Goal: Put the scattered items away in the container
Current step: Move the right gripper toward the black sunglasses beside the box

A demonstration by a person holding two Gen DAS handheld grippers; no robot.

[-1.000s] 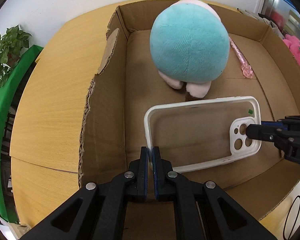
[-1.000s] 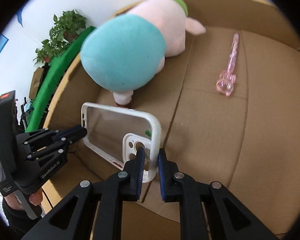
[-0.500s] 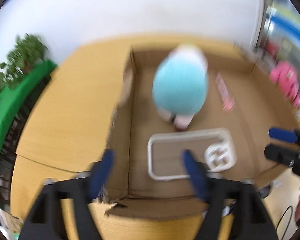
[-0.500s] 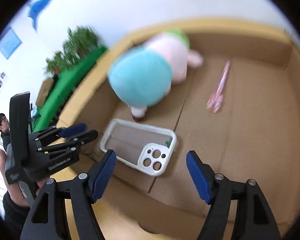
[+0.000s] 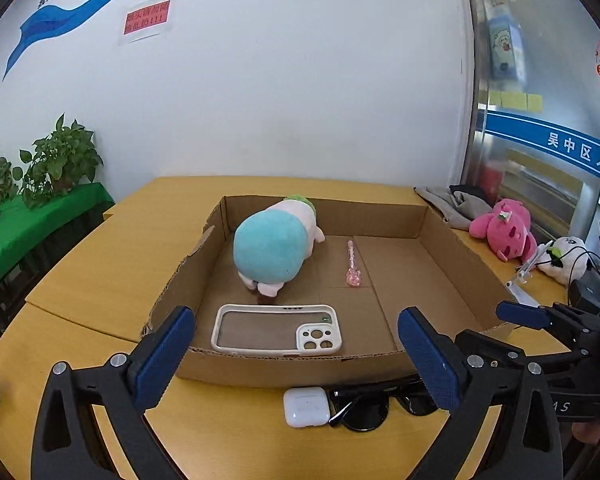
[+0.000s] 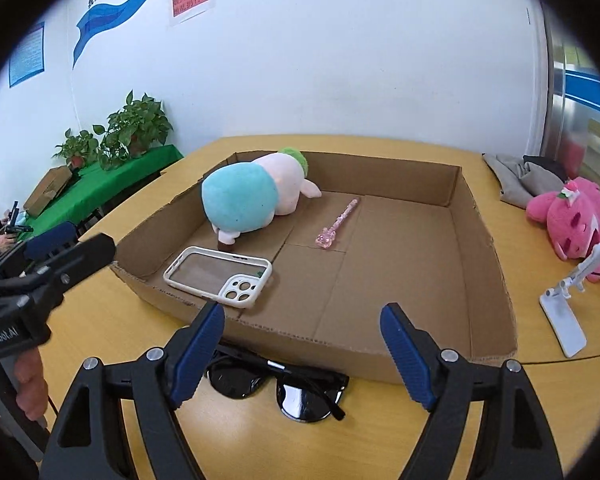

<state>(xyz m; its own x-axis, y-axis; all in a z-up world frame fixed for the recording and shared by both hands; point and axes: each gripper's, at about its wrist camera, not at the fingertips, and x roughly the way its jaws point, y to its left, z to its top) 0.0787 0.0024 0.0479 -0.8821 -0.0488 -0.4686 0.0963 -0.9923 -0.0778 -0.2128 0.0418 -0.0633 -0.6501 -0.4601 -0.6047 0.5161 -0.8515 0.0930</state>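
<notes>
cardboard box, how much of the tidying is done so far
Done: the plush toy, pink pen and phone case lie inside the cardboard box. In hand: nothing; the left gripper and right gripper are open, jaws just widened. Left: the sunglasses and white earbud case on the table in front.

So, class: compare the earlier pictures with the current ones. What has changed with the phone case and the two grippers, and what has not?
Both grippers let go of the phone case, which now lies flat in the cardboard box. The left gripper and right gripper have just been opening, nothing lies between their fingers, and both have drawn back and up. The plush toy and pink wand stayed put.
</notes>
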